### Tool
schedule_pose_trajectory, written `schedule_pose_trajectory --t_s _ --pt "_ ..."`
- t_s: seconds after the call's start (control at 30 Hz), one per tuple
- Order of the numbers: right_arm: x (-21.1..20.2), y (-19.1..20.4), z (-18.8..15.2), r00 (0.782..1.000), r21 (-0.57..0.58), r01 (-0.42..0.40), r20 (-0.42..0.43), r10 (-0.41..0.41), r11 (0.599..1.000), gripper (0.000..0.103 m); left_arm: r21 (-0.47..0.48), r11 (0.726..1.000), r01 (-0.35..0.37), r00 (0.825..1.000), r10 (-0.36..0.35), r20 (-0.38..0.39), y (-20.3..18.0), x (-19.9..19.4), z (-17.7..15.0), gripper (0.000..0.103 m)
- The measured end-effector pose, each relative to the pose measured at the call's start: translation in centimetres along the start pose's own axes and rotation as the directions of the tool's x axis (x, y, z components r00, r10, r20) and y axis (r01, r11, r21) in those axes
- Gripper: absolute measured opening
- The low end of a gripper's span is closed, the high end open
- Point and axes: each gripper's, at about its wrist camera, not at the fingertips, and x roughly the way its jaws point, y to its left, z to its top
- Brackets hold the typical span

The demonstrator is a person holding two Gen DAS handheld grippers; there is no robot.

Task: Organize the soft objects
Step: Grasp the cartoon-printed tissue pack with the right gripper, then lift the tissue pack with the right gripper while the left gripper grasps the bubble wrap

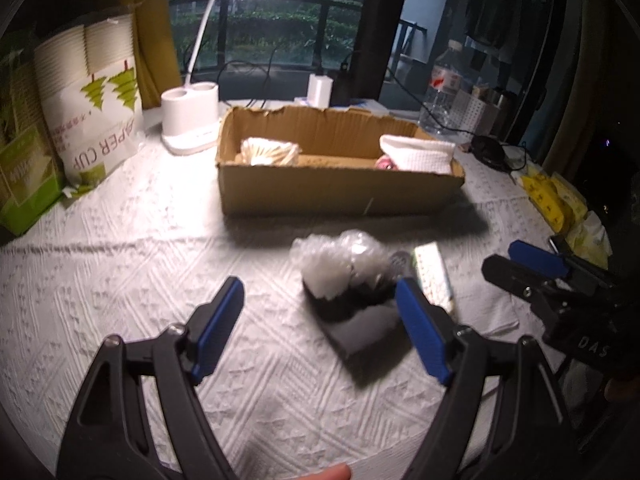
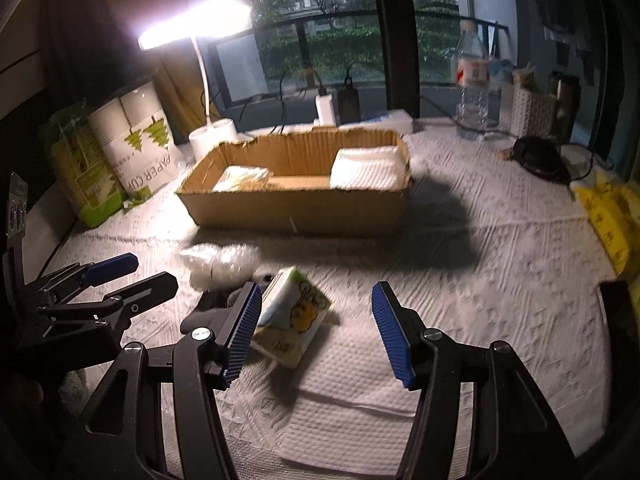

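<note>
cardboard box [image 2: 296,204] mid-table, bare cloth [image 2: 500,280] rightward

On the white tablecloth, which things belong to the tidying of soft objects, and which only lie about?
For the job:
- brown cardboard box
- folded white towel inside it
- crumpled clear plastic bag
- dark folded cloth
- printed tissue pack
- flat white paper towel

Lying about:
- white desk lamp
- paper cup sleeve
- clear water bottle
- yellow packets

A crumpled clear plastic bag [image 1: 340,264] hides part of the dark cloth [image 1: 360,320] beneath; both are blurred.
</note>
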Motion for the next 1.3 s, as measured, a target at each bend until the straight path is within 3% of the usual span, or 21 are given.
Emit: schedule_pose_trajectory --t_s 0.67,0.8,1.0,1.3 --pt "5.7 0.8 -0.4 0.992 0.020 -0.059 -0.107 0.061 0.998 0.061 -0.019 1.000 -0.001 0.999 0.000 -0.046 1.6 2.7 0.4 0.080" --pt "6.3 0.4 -0.4 0.990 0.031 -0.066 -0.123 0.070 0.997 0.069 -0.011 1.000 0.007 0.999 -0.008 -0.049 1.2 3.1 0.8 0.080" --pt "6.8 -0.1 -0.5 0.984 0.056 -0.108 -0.135 0.114 0.993 0.070 0.000 1.000 0.010 0.998 -0.010 -0.059 0.4 3.8 1.4 0.080" --pt "5.7 -0.3 -0.3 0.984 0.022 -0.153 -0.093 0.154 0.988 0.059 0.012 1.000 0.007 0.998 -0.006 -0.065 -0.7 4.9 2.3 0.080"
